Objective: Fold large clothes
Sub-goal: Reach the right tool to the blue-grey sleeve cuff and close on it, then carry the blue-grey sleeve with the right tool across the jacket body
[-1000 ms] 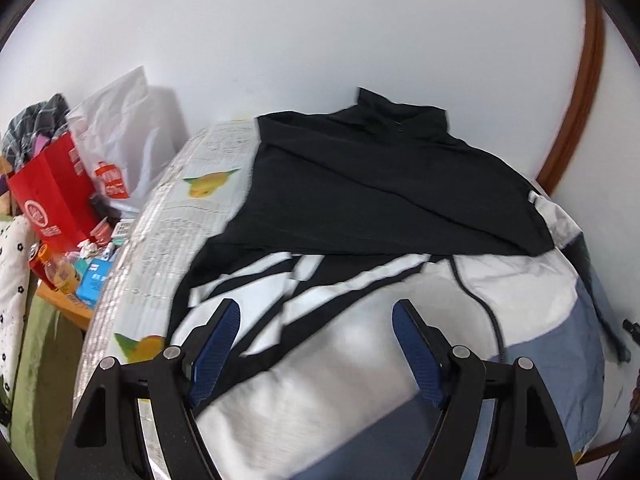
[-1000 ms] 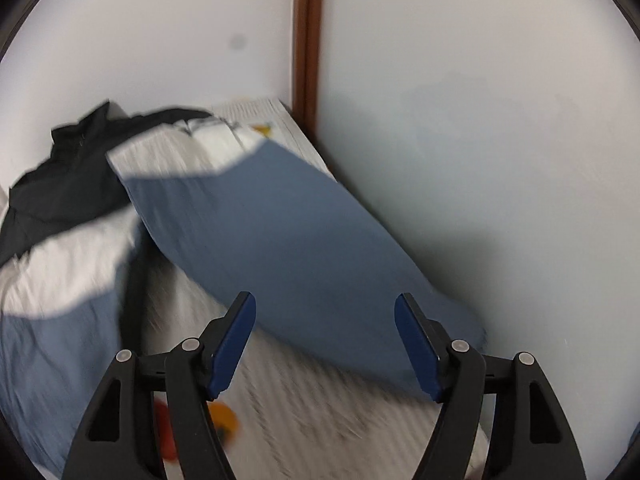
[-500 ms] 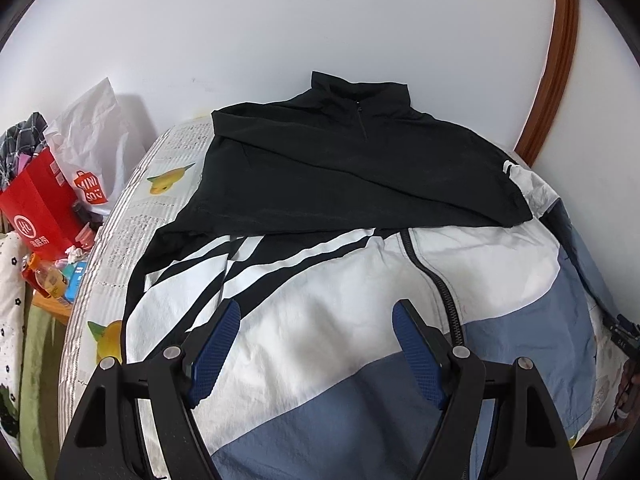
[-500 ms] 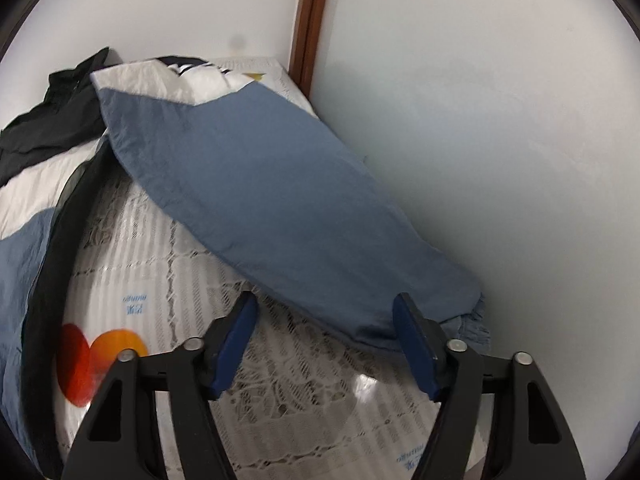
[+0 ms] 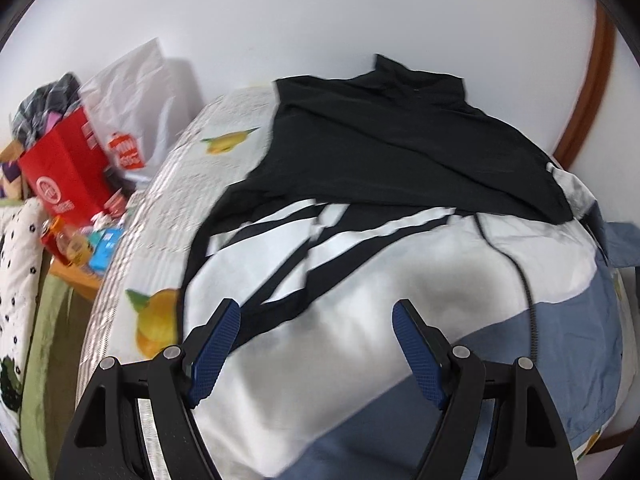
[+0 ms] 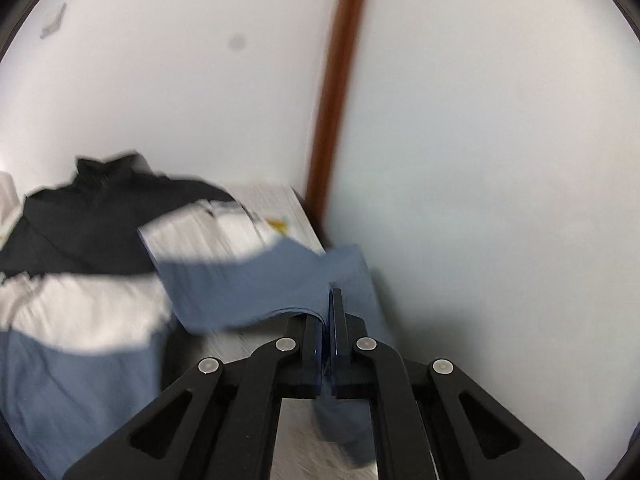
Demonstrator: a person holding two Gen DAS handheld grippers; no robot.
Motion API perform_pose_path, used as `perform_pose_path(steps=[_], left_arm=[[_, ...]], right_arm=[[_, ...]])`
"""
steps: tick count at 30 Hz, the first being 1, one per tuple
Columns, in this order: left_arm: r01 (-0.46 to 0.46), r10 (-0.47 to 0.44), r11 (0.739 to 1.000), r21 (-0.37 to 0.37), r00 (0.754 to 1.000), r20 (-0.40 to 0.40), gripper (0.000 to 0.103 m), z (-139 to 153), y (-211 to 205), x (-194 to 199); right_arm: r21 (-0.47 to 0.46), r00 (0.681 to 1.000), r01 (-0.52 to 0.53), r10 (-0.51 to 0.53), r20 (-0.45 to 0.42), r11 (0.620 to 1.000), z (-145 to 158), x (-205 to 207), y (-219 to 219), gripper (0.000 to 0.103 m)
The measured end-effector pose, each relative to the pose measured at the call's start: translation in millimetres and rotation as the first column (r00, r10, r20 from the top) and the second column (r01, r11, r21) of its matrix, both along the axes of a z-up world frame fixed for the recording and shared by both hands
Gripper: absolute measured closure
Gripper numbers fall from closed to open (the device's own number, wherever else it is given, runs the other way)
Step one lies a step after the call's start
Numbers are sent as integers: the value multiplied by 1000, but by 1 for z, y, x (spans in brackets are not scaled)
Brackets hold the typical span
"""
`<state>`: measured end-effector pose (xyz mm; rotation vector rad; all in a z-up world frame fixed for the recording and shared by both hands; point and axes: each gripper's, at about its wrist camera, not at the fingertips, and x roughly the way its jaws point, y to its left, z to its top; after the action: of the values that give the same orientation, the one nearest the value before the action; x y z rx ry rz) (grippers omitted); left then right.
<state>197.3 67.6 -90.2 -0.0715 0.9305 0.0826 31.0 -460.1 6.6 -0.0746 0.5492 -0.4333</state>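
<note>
A large jacket (image 5: 360, 280), black on top, white in the middle and blue at the hem, lies spread on the bed. My left gripper (image 5: 316, 344) is open and empty, hovering over its white front. In the right wrist view my right gripper (image 6: 329, 320) is shut on the jacket's blue sleeve (image 6: 260, 284) and holds its end lifted off the bed, close to the right wall. The jacket body (image 6: 80, 304) lies to the left there.
The bed cover (image 5: 160, 208) has a fruit print. A red bag (image 5: 64, 176), a white plastic bag (image 5: 136, 108) and small clutter sit on a side table at the left. White walls and a brown wooden post (image 6: 336, 100) bound the bed.
My right gripper has closed on the blue sleeve and lifted it. My left gripper has shifted over the jacket front and stays open.
</note>
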Motion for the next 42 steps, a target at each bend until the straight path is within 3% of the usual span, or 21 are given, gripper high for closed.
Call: perform_pose_path(steps=[4, 9, 16, 24, 28, 32, 33, 35, 37, 40, 42], left_arm=[[-39, 39, 999, 4, 999, -2, 26, -5, 26, -5], [-83, 83, 997, -8, 997, 9, 26, -7, 56, -9], [-120, 121, 991, -60, 992, 22, 26, -11, 87, -10], [-140, 143, 985, -96, 990, 19, 26, -19, 106, -3], [-142, 145, 985, -97, 989, 25, 26, -20, 110, 0], [-144, 147, 984, -109, 989, 25, 26, -19, 112, 3], [-143, 146, 984, -109, 989, 25, 26, -19, 111, 3], [-138, 142, 985, -107, 990, 26, 26, -17, 110, 4], [-131, 134, 986, -103, 990, 30, 26, -15, 107, 5], [-116, 120, 989, -96, 992, 38, 26, -9, 101, 5], [-105, 109, 990, -89, 993, 43, 26, -5, 95, 5]], right_arm=[[-3, 994, -100, 100, 49, 995, 32, 39, 52, 101], [-13, 973, -219, 219, 69, 976, 50, 92, 118, 101], [46, 910, -413, 409, 77, 910, 56, 165, 220, 101], [89, 827, -562, 560, 51, 822, 31, 223, 320, 101], [116, 804, -589, 594, -14, 800, 3, 247, 354, 100], [126, 795, -585, 597, -109, 801, -34, 267, 374, 99], [133, 792, -583, 597, -131, 802, -42, 270, 376, 95], [150, 792, -566, 585, -172, 811, -53, 272, 375, 70], [147, 808, -538, 557, -191, 830, -62, 273, 371, 33], [163, 818, -511, 536, -207, 844, -66, 268, 358, 15], [213, 810, -497, 537, -234, 841, -69, 264, 346, 14]])
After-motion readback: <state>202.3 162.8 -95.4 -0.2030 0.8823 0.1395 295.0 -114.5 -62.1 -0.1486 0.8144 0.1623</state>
